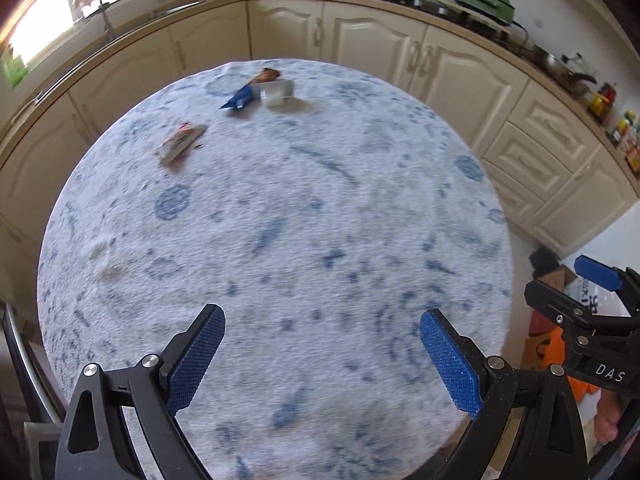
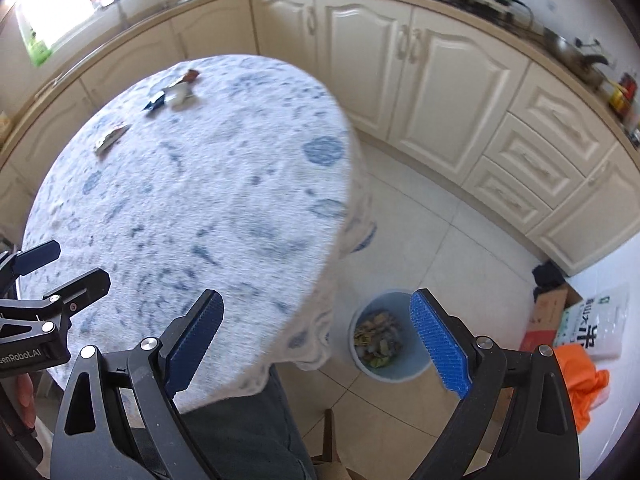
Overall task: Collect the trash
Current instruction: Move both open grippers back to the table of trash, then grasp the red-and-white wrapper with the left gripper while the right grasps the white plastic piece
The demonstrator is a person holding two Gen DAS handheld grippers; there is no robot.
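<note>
Both the left gripper (image 1: 322, 354) and right gripper (image 2: 316, 338) gape wide, holding nothing. Wrappers (image 1: 182, 143) and a blue packet (image 1: 239, 99) lie across the table (image 1: 280, 240), while the bin (image 2: 394, 374) (already part-filled) waits on the floor; collecting looks unfinished.

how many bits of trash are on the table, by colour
red and white wrapper: 1
blue wrapper: 1
brown wrapper: 1
white piece: 1
total: 4, all at the far side of the table, with the bin on the floor
</note>
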